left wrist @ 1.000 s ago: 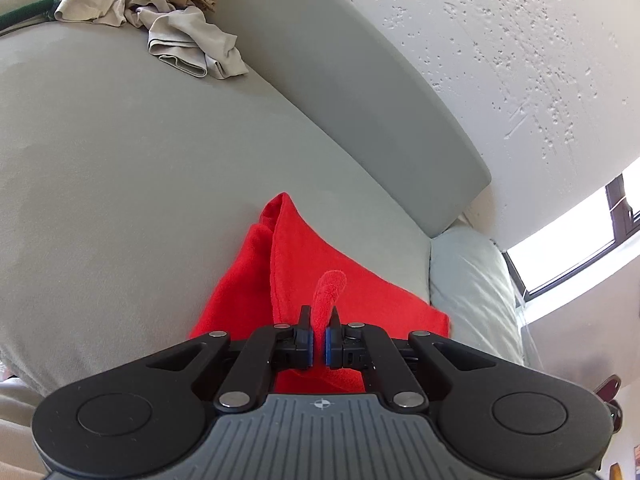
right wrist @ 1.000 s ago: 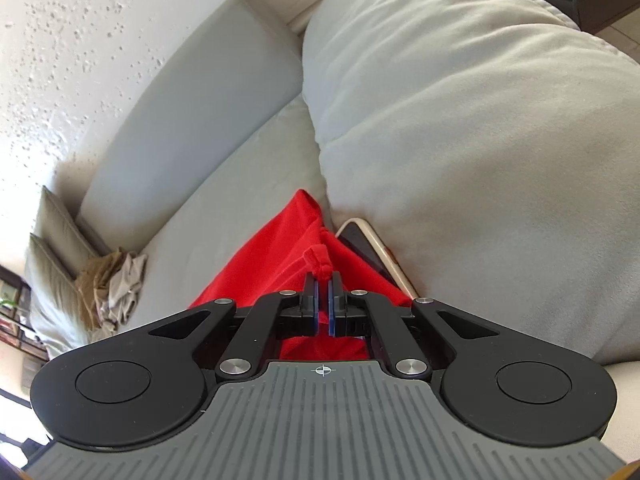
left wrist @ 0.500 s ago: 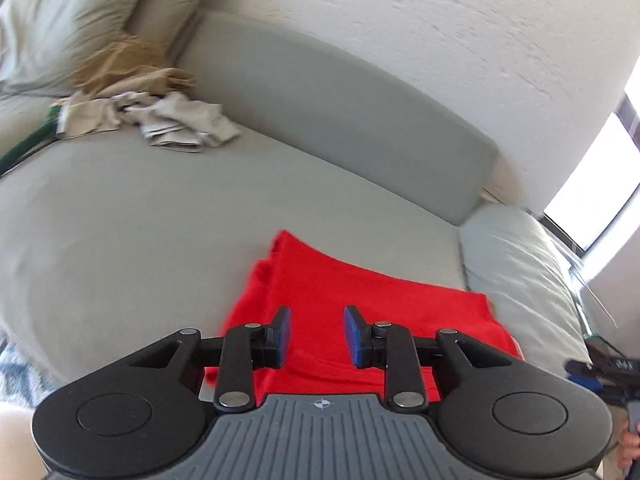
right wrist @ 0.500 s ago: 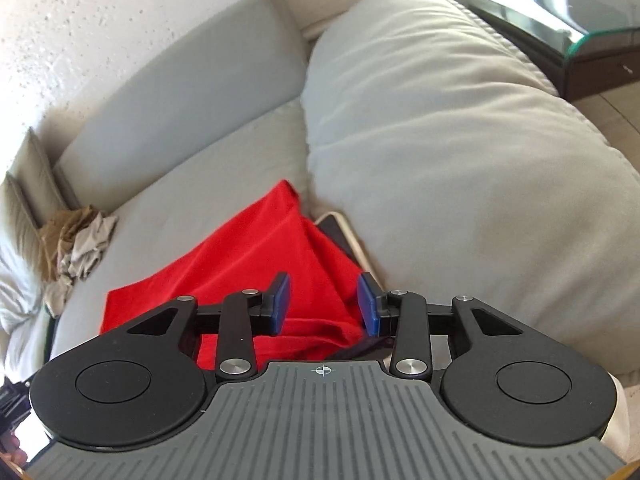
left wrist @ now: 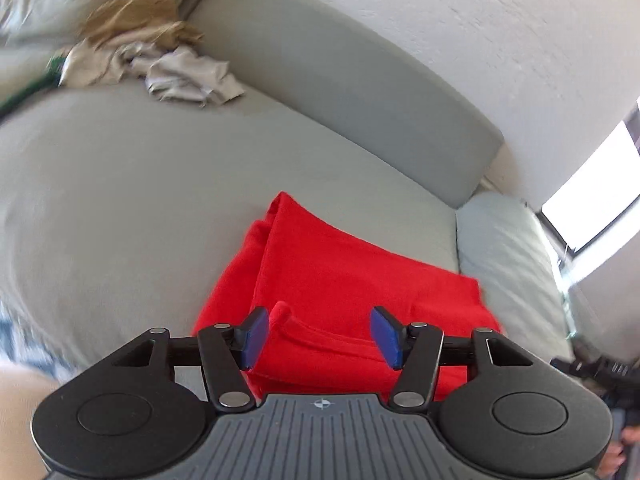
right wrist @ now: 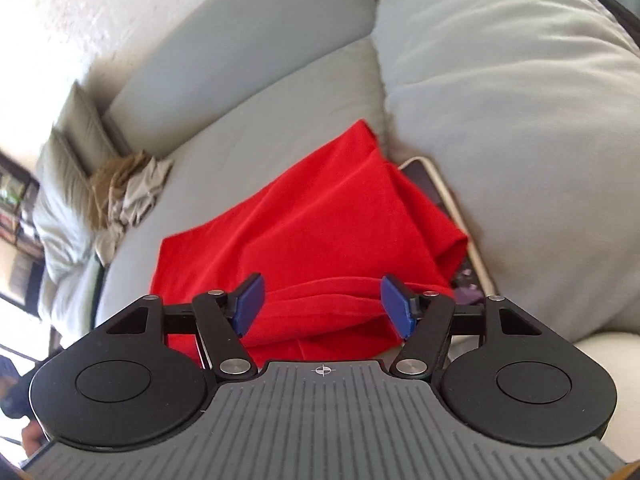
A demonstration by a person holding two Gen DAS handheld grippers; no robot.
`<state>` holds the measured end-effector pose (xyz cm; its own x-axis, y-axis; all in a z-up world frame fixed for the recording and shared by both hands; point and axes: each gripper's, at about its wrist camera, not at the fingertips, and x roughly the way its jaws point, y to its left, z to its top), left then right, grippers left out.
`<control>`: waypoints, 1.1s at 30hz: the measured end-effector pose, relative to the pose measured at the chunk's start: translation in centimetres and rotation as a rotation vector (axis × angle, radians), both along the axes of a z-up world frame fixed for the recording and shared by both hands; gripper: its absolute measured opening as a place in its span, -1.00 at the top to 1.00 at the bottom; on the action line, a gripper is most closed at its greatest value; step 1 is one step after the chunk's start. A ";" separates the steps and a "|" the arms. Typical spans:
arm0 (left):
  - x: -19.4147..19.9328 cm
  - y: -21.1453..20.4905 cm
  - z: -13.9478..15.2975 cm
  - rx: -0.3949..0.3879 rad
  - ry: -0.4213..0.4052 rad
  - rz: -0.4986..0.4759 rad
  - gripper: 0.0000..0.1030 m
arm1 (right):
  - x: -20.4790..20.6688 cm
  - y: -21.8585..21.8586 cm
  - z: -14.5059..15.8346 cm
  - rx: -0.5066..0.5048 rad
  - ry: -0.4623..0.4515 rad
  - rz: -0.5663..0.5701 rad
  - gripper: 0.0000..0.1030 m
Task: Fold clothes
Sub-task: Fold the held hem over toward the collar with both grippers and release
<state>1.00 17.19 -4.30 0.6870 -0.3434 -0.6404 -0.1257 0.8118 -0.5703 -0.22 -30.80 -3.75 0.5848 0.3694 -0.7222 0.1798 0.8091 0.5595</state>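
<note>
Lying folded on smooth grey sofa (left wrist: pixel 120 208), soft red garment (left wrist: pixel 340 276), both grippers' jaws wide apart.

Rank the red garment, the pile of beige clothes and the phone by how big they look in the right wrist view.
1. red garment
2. pile of beige clothes, though it lies farther away, so it may be bigger than it looks
3. phone, partly covered by the garment

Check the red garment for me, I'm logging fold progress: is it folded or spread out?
Folded. The red garment lies on the sofa cushion in doubled layers, with stacked edges visible at its near side.
</note>
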 end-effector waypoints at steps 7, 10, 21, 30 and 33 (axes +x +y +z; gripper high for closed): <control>0.6 -2.6 -1.1 0.177 -0.104 -0.045 -0.07 | -2.2 -3.7 -2.2 0.139 0.071 -0.145 -0.32; 1.7 -3.9 -1.5 0.233 -0.119 -0.122 -0.08 | -1.5 -3.6 -2.8 0.161 0.033 -0.137 -0.31; 5.2 -7.5 -3.1 0.366 -0.104 -0.425 0.27 | 5.7 0.0 -3.5 -0.026 0.017 -0.016 -0.23; -2.8 -2.2 0.2 0.327 0.001 -0.666 0.55 | 0.4 0.7 -1.5 0.023 0.238 0.279 -0.35; -3.6 -0.9 0.8 0.233 -0.050 -0.522 0.25 | -2.2 -0.3 0.4 -0.004 0.187 0.249 -0.40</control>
